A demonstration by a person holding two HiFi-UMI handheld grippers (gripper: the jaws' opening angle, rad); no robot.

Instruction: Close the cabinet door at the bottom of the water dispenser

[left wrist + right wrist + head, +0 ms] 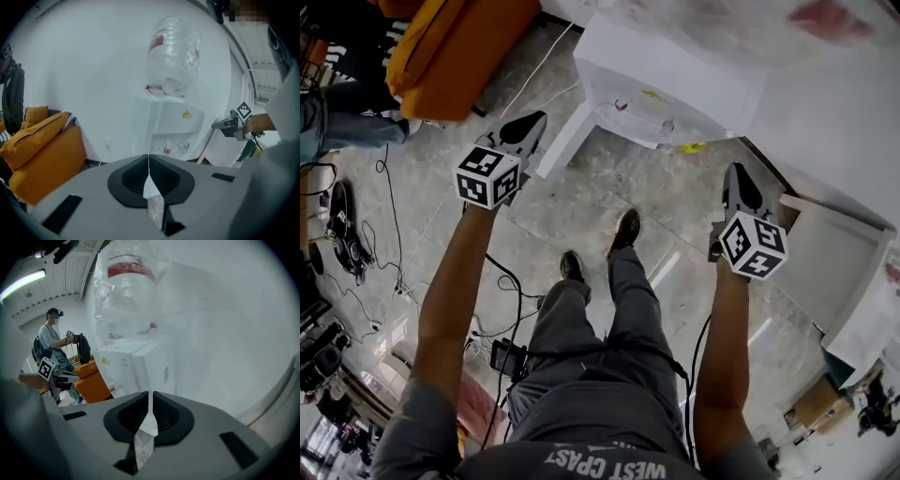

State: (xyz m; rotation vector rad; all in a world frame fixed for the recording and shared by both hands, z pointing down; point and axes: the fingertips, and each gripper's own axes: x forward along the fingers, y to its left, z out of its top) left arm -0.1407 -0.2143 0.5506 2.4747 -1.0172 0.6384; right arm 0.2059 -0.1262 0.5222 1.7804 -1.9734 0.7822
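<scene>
The cabinet door (565, 141) of the water dispenser (675, 84) is apparently found ajar and untouched, the left tongs (525, 127) and right tongs (739, 183) being closed empty; closing is outstanding.

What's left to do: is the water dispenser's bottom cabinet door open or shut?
Open: the cabinet door stands angled out from the front of the water dispenser.

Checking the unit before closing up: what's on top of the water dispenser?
A clear water bottle stands on the water dispenser; its neck is hidden inside the top.
</scene>
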